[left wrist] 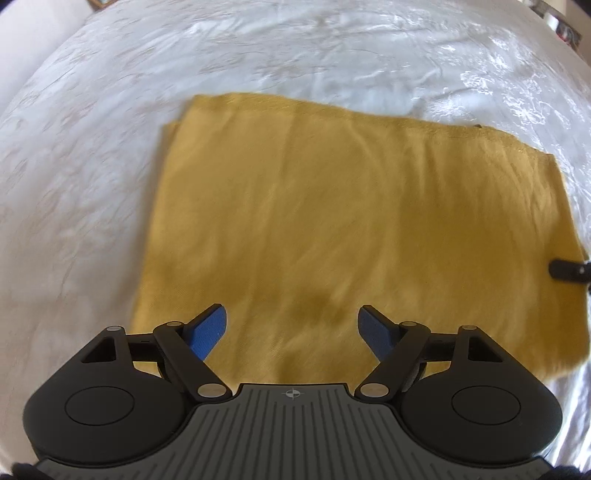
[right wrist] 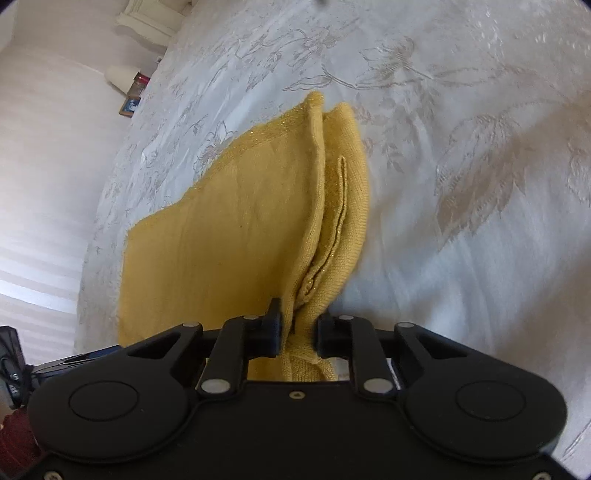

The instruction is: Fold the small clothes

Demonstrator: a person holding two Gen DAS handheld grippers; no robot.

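Observation:
A mustard-yellow knit garment lies folded in a rough rectangle on a white embroidered bedspread. My left gripper hovers over the garment's near edge, its blue-padded jaws wide open and empty. My right gripper is shut on the garment's layered edge, which rises a little from the bedspread. The flat part of the garment spreads to the left. A black fingertip of the right gripper shows at the garment's right edge in the left wrist view.
The bedspread's edge curves along the left of the right wrist view, with a white wall beyond. A white cabinet and small items stand far off at the top left.

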